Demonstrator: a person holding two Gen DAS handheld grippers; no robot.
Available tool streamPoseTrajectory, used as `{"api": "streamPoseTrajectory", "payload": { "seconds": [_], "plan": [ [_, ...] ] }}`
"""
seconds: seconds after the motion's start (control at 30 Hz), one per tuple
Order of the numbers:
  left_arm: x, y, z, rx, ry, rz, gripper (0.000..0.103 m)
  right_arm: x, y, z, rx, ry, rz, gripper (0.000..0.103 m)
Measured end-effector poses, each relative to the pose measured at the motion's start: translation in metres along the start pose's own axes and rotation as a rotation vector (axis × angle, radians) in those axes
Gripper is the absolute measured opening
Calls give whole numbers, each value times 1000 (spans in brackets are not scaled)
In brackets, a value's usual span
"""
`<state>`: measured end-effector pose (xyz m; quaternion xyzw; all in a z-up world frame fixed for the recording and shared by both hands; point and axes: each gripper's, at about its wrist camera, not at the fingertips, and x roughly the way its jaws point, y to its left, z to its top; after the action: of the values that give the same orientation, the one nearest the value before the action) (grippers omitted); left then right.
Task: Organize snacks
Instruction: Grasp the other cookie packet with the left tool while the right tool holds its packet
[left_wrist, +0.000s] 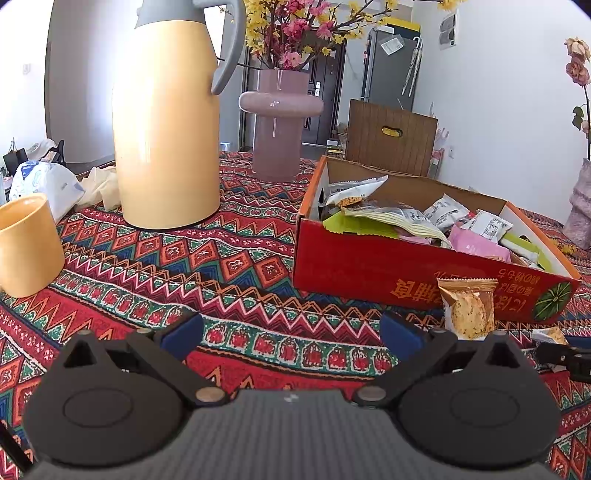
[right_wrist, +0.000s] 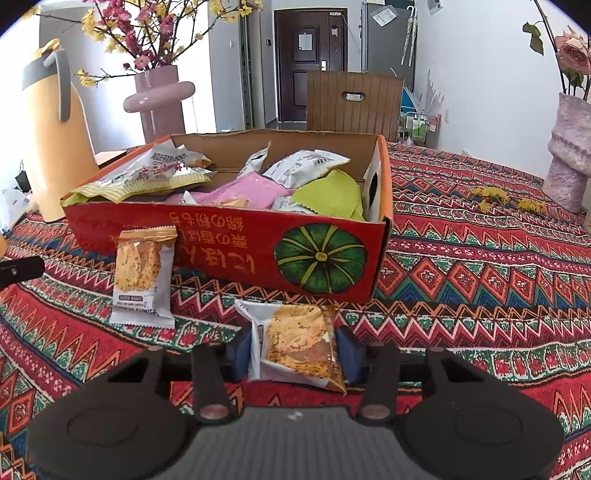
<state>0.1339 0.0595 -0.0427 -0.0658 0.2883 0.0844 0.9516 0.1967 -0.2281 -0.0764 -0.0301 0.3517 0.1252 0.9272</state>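
Note:
A red cardboard box (left_wrist: 369, 266) (right_wrist: 229, 240) with a green pumpkin picture stands on the patterned tablecloth, filled with several snack packets. One cracker packet (left_wrist: 469, 306) (right_wrist: 144, 273) leans against the box's front wall. A second cracker packet (right_wrist: 295, 347) lies in front of the box between the blue pads of my right gripper (right_wrist: 293, 350), which press on its two sides. My left gripper (left_wrist: 291, 336) hovers open over bare cloth, to the left of the leaning packet, with nothing between its fingers.
A tall yellow thermos jug (left_wrist: 166, 129) and a pink vase with flowers (left_wrist: 279, 122) stand behind and left of the box. A yellow cup (left_wrist: 26, 243) sits at the far left. A pale vase (right_wrist: 569, 158) stands at the right, a wooden chair back (right_wrist: 354, 103) behind the table.

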Motion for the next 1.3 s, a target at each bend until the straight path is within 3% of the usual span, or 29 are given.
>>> {"api": "streamPoseTrajectory", "payload": {
  "seconds": [0.2, 0.53, 0.83, 0.97, 1.07, 1.13, 1.17, 1.3],
  "plan": [
    [-1, -12, 4, 41, 34, 2, 103, -15, -6, -5, 32, -85, -15, 45],
    [-1, -84, 12, 140, 92, -104, 103, -34, -19, -11, 93, -198, -55, 46],
    [25, -128, 14, 162, 143, -58, 103, -39, -23, -14, 113, -231, -62, 46],
    [35, -134, 13, 154, 158, -34, 98, -38, -23, -14, 117, -228, -70, 46],
    [42, -136, 13, 147, 174, -36, 81, -37, -23, -14, 119, -222, -79, 46],
    [46, -134, 12, 138, 192, -66, 52, -36, -23, -14, 120, -221, -82, 46],
    [47, -133, 12, 131, 203, -83, 46, -36, -23, -14, 119, -220, -83, 46],
    [42, -130, 12, 125, 187, -95, 42, -35, -22, -14, 118, -219, -88, 46]
  ]
}}
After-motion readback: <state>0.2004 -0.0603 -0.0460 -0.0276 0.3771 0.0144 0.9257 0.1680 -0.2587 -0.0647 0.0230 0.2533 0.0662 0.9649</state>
